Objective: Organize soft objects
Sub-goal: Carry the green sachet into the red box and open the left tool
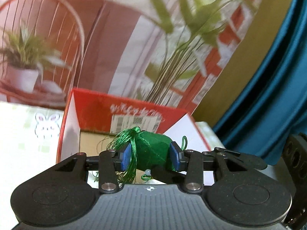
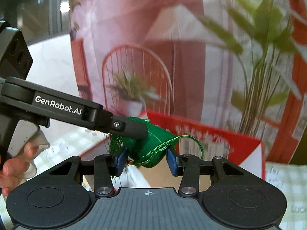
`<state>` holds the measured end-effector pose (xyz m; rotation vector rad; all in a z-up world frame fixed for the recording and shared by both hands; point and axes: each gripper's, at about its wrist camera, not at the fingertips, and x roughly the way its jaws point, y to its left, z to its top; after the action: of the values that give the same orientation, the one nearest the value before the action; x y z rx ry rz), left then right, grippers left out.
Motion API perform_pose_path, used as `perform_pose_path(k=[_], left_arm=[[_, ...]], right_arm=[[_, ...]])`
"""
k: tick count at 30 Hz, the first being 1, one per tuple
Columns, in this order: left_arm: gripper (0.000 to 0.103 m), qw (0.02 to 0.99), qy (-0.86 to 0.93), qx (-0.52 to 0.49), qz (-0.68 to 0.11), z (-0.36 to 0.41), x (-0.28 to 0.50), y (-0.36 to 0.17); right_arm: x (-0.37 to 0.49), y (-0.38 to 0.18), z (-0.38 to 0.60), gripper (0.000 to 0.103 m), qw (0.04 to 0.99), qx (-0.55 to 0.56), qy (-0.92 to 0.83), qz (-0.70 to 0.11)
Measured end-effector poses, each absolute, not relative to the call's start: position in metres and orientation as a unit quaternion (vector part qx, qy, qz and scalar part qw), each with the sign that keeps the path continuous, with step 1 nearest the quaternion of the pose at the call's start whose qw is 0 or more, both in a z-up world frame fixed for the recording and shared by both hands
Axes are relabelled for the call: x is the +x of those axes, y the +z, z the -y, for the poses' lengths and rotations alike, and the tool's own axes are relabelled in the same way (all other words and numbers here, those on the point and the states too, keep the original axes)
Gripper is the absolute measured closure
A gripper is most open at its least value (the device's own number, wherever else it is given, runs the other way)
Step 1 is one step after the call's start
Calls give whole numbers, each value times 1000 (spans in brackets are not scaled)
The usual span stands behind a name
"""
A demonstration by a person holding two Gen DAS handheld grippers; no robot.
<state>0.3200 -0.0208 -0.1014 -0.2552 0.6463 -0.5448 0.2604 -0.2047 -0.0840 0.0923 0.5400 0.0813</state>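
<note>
A green fabric sachet [image 1: 153, 147] with a silky tassel and a cord loop hangs in the air, and both grippers hold it. In the left wrist view my left gripper [image 1: 151, 158] is shut on it, blue pads [image 1: 126, 158] pressing its sides. One black finger of the right gripper [image 1: 165, 174] shows beneath it. In the right wrist view my right gripper [image 2: 146, 162] is shut on the same sachet [image 2: 153, 143], and a left gripper finger [image 2: 134, 129] lies against its top left. An open red box [image 1: 134, 105] stands just behind and below.
The red box [image 2: 239, 143] has white flaps and a brown cardboard floor. It sits on a pale checked cloth [image 1: 28, 134] with a rabbit print. A printed backdrop [image 1: 134, 38] of plants and a chair rises behind. A blue curtain [image 1: 278, 86] hangs at right. A hand [image 2: 15, 164] grips the left gripper's handle.
</note>
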Motion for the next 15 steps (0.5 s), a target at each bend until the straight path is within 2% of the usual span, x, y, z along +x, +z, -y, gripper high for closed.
perform_pose_path(k=[15], left_arm=[[58,898,-246,-111,-348,33,340,-128]], right_arm=[[284,-121,217,61,939,94,12,-331]])
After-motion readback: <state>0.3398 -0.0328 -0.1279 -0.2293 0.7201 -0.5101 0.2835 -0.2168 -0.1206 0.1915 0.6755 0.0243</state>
